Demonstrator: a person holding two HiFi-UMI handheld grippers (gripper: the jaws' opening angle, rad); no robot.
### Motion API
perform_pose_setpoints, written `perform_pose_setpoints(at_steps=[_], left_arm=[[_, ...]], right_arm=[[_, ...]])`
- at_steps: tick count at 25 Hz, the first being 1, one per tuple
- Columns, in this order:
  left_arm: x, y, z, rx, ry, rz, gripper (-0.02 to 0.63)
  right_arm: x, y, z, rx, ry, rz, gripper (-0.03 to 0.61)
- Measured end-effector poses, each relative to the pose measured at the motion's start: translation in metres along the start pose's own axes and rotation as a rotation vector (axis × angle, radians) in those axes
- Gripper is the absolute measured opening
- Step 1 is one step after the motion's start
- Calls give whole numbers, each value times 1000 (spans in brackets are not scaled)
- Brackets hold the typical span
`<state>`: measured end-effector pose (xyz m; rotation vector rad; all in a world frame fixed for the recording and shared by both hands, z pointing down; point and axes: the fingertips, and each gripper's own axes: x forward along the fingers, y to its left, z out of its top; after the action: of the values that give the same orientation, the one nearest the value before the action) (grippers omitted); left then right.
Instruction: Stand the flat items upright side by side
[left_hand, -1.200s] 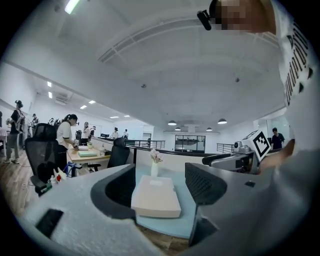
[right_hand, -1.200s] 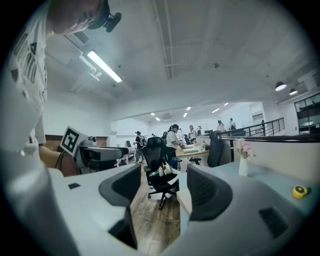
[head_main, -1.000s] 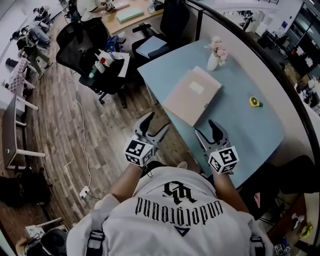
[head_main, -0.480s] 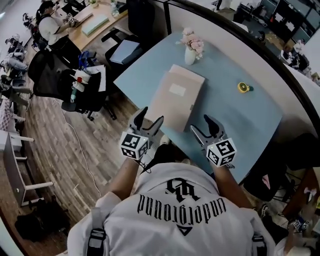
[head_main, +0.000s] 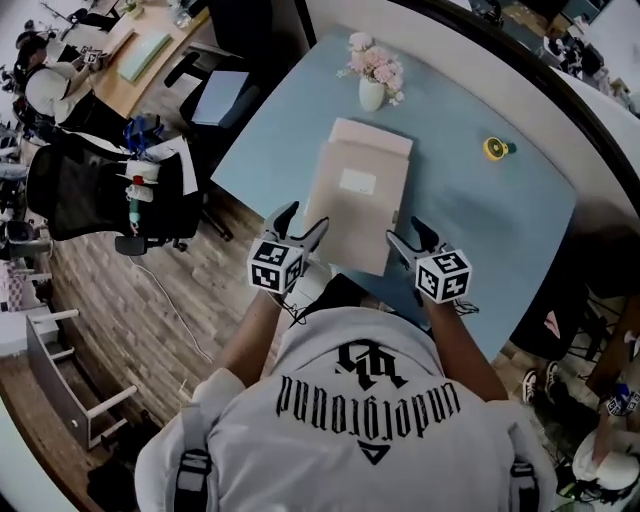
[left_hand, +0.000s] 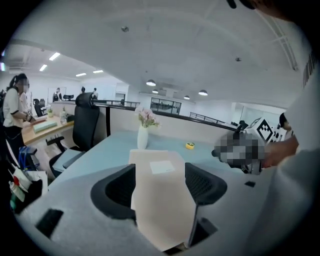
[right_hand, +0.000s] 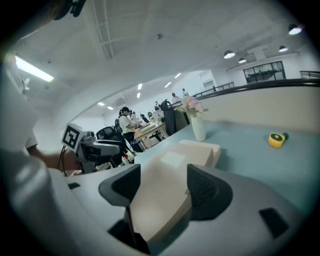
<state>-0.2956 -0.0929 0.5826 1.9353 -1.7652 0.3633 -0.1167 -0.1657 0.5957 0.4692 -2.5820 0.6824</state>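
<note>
1. Stack of flat beige items (head_main: 355, 190): lies flat on the light-blue table (head_main: 480, 220), close to its front edge. The top item carries a white label. A second one shows beneath it, jutting out at the far end. Total count cannot be told.
2. Long axis: runs straight away from the person. The near short end faces both grippers.
3. Left gripper (head_main: 300, 222): just off the stack's near left corner, angled in toward it. Jaws stand wide apart, pinching nothing. In the left gripper view the stack's near end fills the gap between them, with neither pad pressing on it.
4. Right gripper (head_main: 408, 236): just off the near right corner. Jaws are likewise spread, with the stack ahead in the gap and not clamped.
5. Neither hand looks nearer; together they bracket the near short end. Judgement: with the broad faces level, the next grip depends on getting onto that thin near edge or the long sides.
6. Outward: vase of flowers (head_main: 372, 85) sits just past the far end. Yellow tape measure (head_main: 497, 148) lies well off to the right, clear of the stack.
</note>
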Motion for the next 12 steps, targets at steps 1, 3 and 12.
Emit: perform_pose_setpoints(at_steps=[1,3,12], left_arm=[[9,10,-7,-18,31,-13,319],[27,26,-20,-56,91,-49,322],[94,64,-80,-175,343,-198,374]], right_arm=[[10,-6,-8,30,23,-15,291],[27,-18,-21,100,60,-40,296],[81,-56,-67,286,184,-125,327]])
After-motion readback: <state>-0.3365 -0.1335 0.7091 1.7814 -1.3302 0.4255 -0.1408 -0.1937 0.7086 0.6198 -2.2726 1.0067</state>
